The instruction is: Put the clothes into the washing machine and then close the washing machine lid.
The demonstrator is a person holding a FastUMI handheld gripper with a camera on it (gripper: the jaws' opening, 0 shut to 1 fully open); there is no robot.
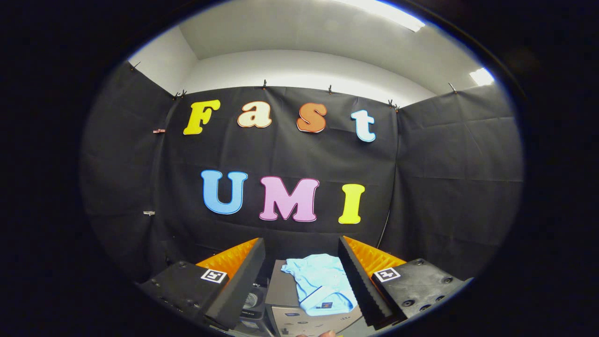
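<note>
Light blue garment (322,282) lies atop the washing machine (283,290).

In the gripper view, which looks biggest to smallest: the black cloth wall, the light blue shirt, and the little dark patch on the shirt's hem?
1. Black cloth wall, by far.
2. Light blue shirt, lying between the open gripper jaws, on a grey surface.
3. Small dark patch on the shirt's hem.
The wall is farther off, so really larger still.

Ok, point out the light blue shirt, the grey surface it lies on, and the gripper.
Light blue shirt (323,283): gripper view, middle of the crumpled cloth.
Grey surface (283,290): gripper view, bare part beside the shirt.
Gripper (302,252): gripper view, midway between the fingertips, fingers spread apart above the shirt.
</note>
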